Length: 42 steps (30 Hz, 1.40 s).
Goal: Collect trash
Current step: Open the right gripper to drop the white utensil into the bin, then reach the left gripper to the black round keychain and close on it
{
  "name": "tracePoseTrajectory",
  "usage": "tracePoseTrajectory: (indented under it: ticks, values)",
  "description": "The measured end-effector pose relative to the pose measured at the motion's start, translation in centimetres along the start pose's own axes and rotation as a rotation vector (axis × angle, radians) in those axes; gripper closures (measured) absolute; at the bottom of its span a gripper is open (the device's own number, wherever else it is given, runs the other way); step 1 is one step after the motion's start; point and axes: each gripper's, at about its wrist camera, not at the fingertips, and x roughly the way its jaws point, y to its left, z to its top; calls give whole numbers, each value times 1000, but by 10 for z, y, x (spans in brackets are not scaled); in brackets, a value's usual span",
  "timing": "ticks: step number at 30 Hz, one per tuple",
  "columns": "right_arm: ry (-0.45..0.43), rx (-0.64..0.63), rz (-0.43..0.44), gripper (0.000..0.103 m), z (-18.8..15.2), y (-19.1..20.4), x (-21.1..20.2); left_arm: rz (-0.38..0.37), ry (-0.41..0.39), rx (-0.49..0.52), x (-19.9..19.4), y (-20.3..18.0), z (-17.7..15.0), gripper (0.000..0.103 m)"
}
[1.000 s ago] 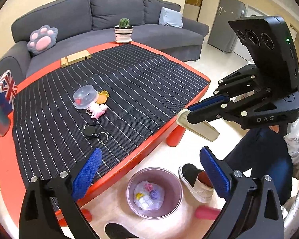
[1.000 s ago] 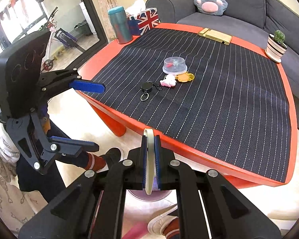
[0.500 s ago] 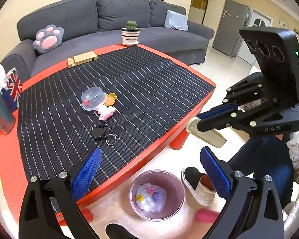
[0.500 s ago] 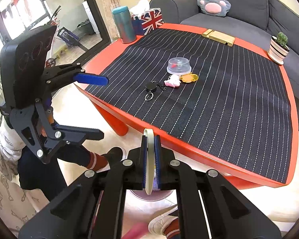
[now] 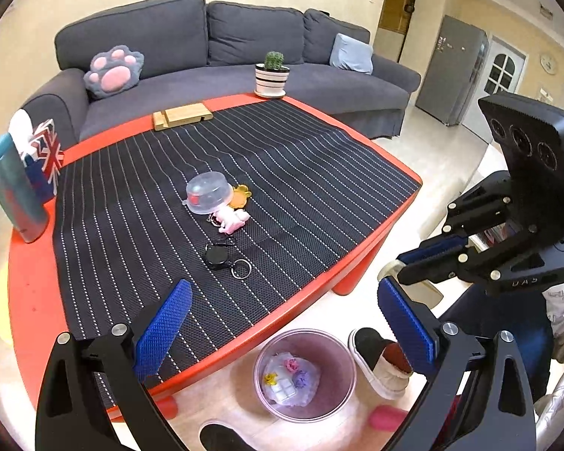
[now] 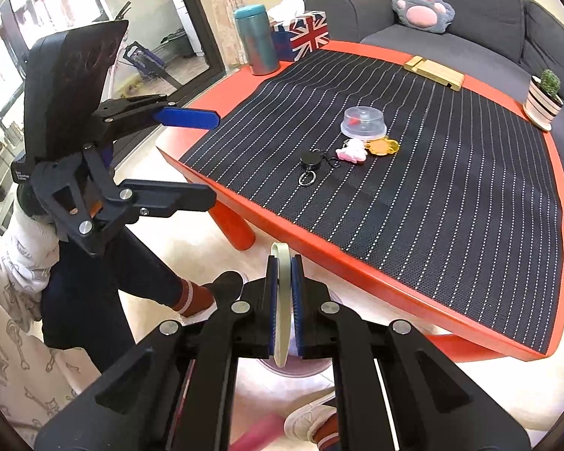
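Observation:
My right gripper [image 6: 282,300] is shut on a pale flat strip [image 6: 281,263], held edge-on beyond the red table's front edge [image 6: 357,282]. In the left wrist view the same gripper [image 5: 394,272] hangs at the right with the strip [image 5: 421,291] sticking out below its fingers. A translucent purple bin [image 5: 338,387] with wrappers inside stands on the floor by the table; part of it [image 6: 304,370] shows under my right fingers. My left gripper [image 5: 282,323] is open and empty over the table's edge and the bin, and shows at the left in the right wrist view [image 6: 203,158].
On the striped mat [image 5: 300,173] lie a clear plastic lid [image 5: 208,197], a pink charm [image 5: 233,221], an orange tag [image 5: 241,191] and a black key reel [image 5: 218,255]. A teal tumbler [image 5: 11,188], flag tissue box [image 5: 43,158], wooden stand [image 5: 182,114] and cactus pot [image 5: 271,79] line the far edges. A person's shoe [image 5: 379,360] is beside the bin.
My left gripper has risen a little and shifted, so the table sits further right in its view. The right gripper has stayed shut on the pale strip without moving.

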Motion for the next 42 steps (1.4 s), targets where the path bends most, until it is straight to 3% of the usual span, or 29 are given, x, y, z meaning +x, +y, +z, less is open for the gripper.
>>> tracePoseTrajectory:
  ticks: [12,14,15,16,23,42]
  values:
    - [13,-17,34,93,1,7,4,-5,-9,-6,-2,3,0,8]
    - [12,-6,19,58,1,4,5,-5,-8,-5,-1,2,0,8]
    - [9,0,15,23,1,2,5,-4,-6,-4,-2,2,0,8]
    - [0,13,12,16,1,-1,5,-5,-5,-3,-2,2,0,8]
    - [-15,53,-26,8,2,-11,3,-4,0,-1,-1,2,0,8]
    - [-32,93,-41,6,8,-21,1,6,13,-8,6,3,0,8]
